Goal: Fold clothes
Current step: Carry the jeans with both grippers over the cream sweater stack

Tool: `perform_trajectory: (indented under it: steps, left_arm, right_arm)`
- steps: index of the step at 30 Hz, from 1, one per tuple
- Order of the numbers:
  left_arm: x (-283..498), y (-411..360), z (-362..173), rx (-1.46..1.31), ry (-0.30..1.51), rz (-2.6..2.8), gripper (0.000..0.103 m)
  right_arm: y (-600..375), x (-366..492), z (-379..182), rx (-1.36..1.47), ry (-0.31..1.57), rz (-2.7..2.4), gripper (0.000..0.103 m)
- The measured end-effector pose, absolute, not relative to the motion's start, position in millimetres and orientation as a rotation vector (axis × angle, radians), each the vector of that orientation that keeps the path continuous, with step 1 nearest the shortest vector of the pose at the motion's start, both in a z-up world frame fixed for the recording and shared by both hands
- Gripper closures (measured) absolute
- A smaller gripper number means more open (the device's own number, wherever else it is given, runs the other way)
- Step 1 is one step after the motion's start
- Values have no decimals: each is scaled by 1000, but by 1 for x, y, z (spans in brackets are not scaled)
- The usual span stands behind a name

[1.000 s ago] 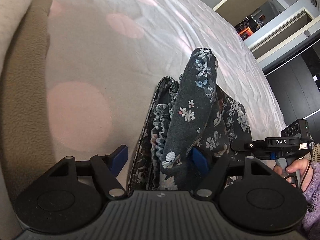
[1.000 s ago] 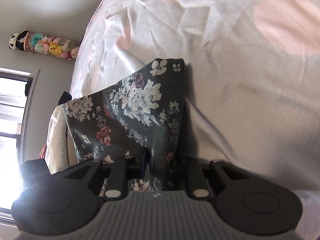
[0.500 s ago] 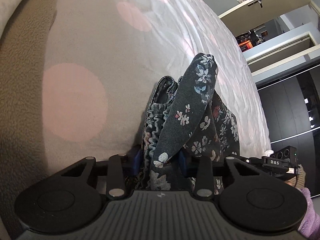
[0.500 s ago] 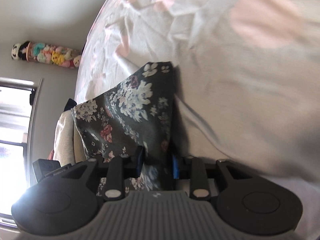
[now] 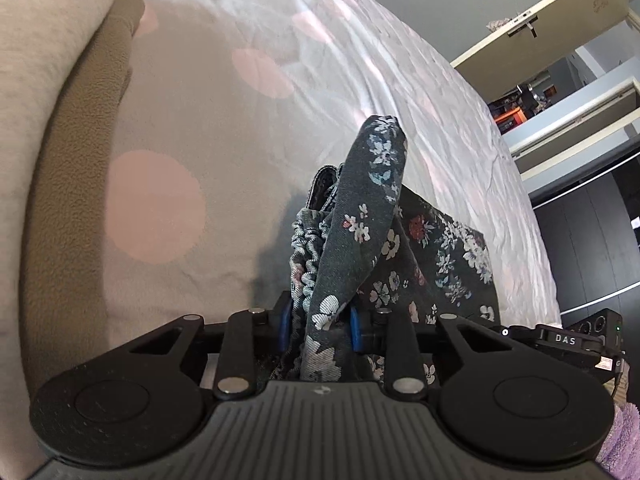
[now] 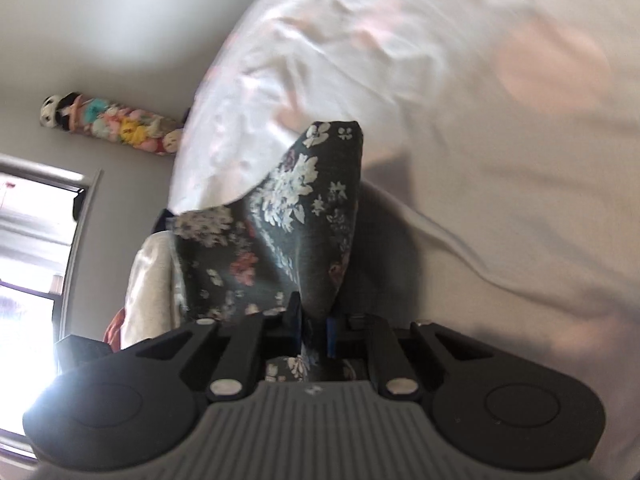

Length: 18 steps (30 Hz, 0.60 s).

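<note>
One floral garment [image 5: 360, 240], two claws, one spotted bedspread [image 5: 240, 120], one beige blanket [image 5: 44, 80].

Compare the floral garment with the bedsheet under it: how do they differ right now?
The floral garment is dark grey with small white and red flowers; the bedsheet is pale with big pink dots. The garment is bunched and lifted into a peak, pinched by the closing left gripper and right gripper; the bedsheet lies spread out, only lightly wrinkled. The garment has a gathered elastic edge; the sheet shows none. Both are soft fabric.

right tool [image 6: 313, 330] closing — pinching floral garment [image 6: 304, 216] | over bedsheet [image 6: 480, 120]
</note>
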<state>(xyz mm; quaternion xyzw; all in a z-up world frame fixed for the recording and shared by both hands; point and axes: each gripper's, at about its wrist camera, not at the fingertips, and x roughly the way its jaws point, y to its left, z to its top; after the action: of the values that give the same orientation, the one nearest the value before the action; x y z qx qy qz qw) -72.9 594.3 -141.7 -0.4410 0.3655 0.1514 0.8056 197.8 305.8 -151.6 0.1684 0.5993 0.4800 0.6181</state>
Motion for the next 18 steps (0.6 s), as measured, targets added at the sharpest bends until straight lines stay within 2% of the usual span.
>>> perform_trajectory:
  steps: [8, 18]
  left_arm:
    - [-126, 598, -79, -909, 638, 378, 79]
    - [-243, 651, 24, -824, 539, 602, 79]
  right_arm:
    - [331, 182, -91, 366, 1317, 1251, 91]
    - [463, 96, -17, 317, 1318, 1532, 91]
